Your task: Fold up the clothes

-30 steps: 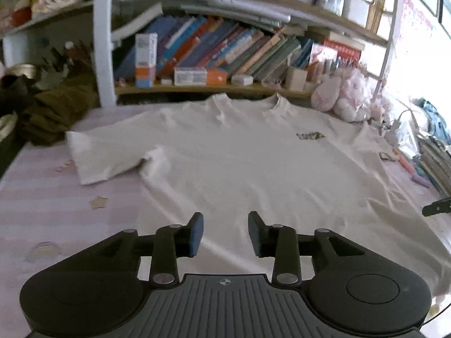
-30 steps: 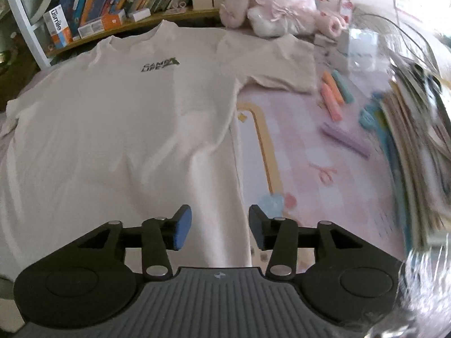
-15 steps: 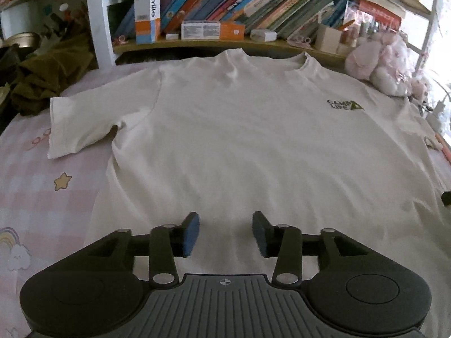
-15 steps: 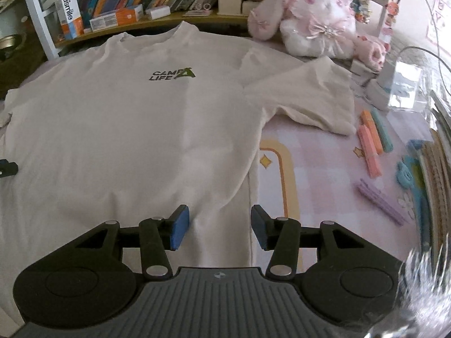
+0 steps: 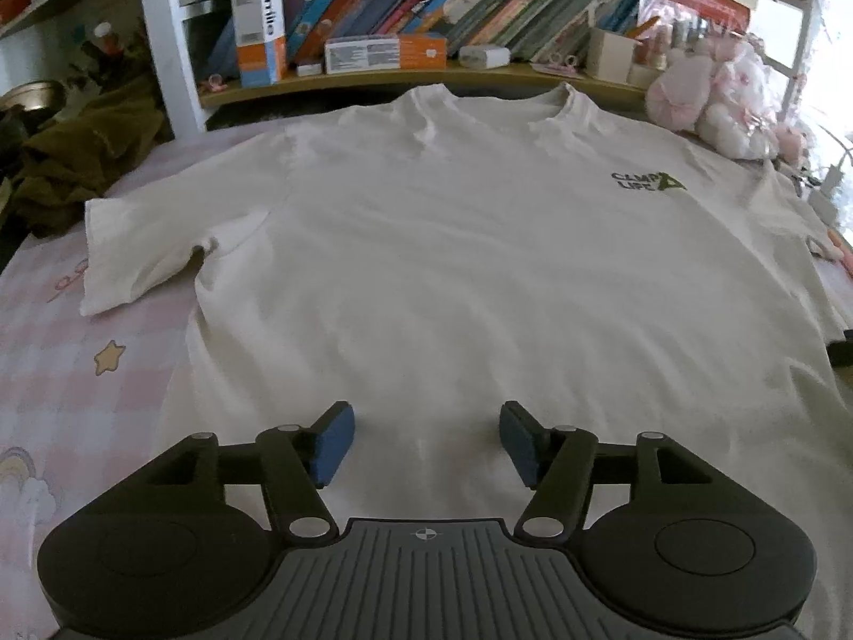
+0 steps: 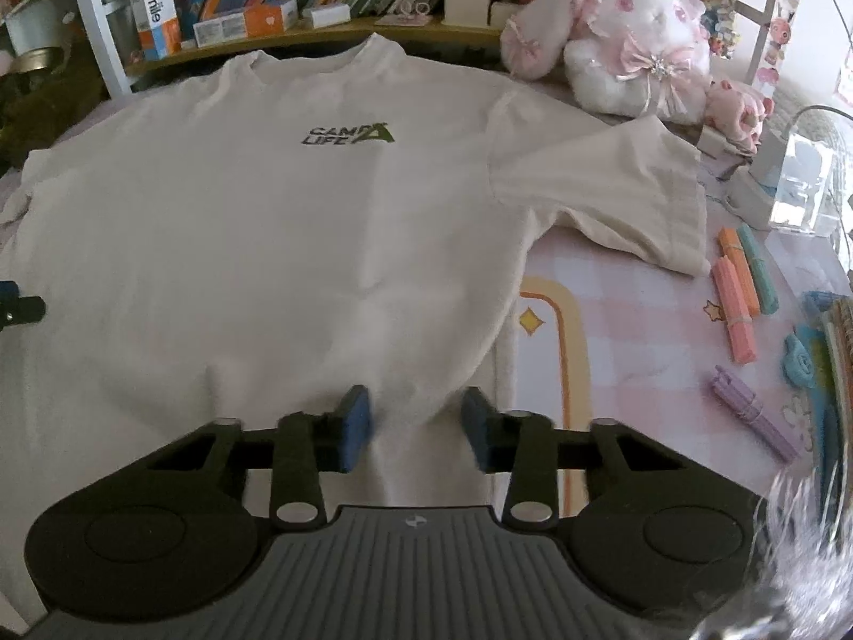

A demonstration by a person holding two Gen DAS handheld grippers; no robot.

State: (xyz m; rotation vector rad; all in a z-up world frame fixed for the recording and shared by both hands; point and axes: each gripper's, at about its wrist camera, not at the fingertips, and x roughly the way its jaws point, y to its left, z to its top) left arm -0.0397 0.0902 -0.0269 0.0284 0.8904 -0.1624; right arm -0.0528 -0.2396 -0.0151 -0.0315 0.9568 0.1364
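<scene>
A cream T-shirt [image 5: 453, 266] lies flat and face up on a pink checked table cover, collar toward the bookshelf, with a small green chest logo [image 5: 648, 181]. My left gripper [image 5: 424, 440] hovers open over the shirt's lower left part, nothing between its blue pads. In the right wrist view the same T-shirt [image 6: 266, 245] spreads out, its right sleeve [image 6: 613, 186] lying outward. My right gripper [image 6: 416, 424] is open low over the shirt's lower right part, near its side edge, with cloth bulging between the fingers. The left gripper's tip [image 6: 18, 309] shows at the frame's left edge.
A bookshelf [image 5: 405, 16] with books and boxes lines the back. Dark olive cloth [image 5: 80, 154] is heaped at back left. A pink and white plush toy [image 6: 640, 48] sits at back right. Pastel pens [image 6: 738, 293], a purple clip [image 6: 757, 416] and stacked books [image 6: 831, 373] crowd the right side.
Both grippers have lowered and moved in over the shirt's lower part. The left gripper's fingers have spread wider. The shirt has not been lifted.
</scene>
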